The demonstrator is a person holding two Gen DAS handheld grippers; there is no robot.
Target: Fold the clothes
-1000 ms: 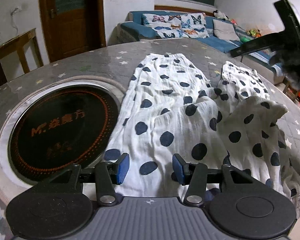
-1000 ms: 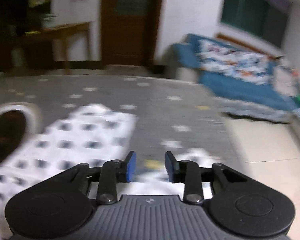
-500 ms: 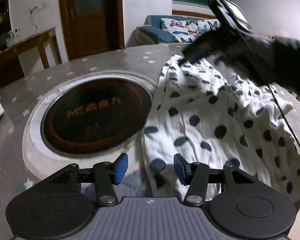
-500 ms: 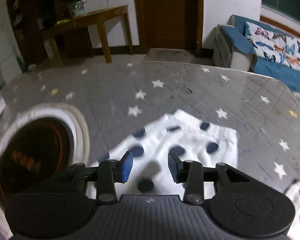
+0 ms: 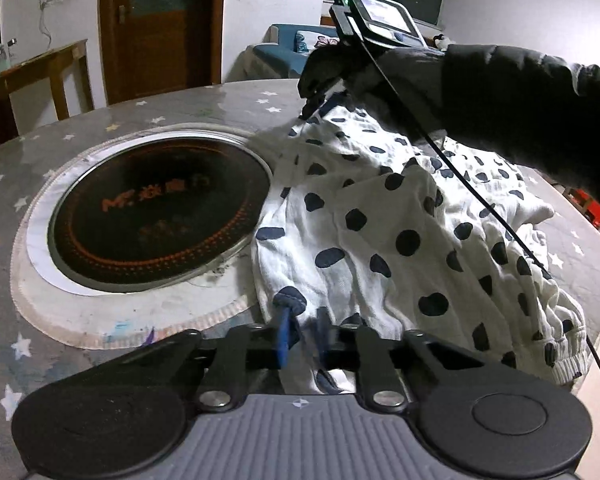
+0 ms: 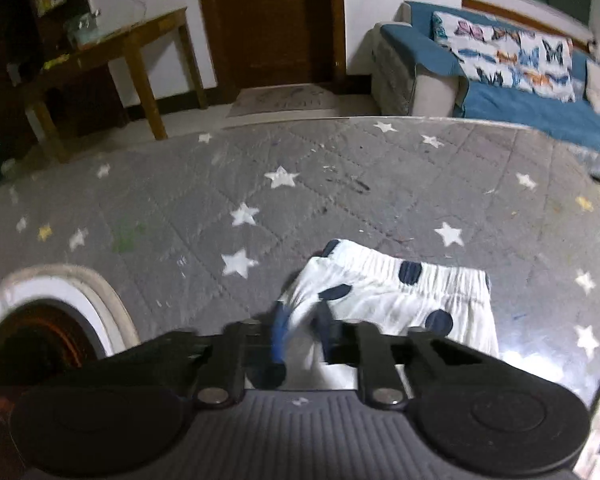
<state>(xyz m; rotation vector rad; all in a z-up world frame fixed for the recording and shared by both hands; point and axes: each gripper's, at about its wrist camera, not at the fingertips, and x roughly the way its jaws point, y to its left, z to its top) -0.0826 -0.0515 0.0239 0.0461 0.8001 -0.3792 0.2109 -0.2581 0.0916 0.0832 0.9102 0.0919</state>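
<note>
The round black glass hob (image 5: pixel 156 216) set into the desk (image 6: pixel 340 184) is showing orange printing: a stylised "M" followed by characters too blurred to read, ringed by a dotted orange circle. A quilted grey cover with white and yellow stars is lying over the desk. The white crinkled-cotton garment (image 5: pixel 400 232), printed with navy polka dots, is lying rumpled on the desk just right of the hob, one ribbed elastic cuff hanging near the desk's right edge. The left gripper (image 5: pixel 302 336), blue-padded, is pinching the near hem of the garment, with fabric bunched between its closed fingers. The right gripper (image 6: pixel 304 332) is clamping the far corner beside the gathered elastic waistband (image 6: pixel 400 268). A black padded sleeve (image 5: pixel 532 112) is reaching across the garment.
</note>
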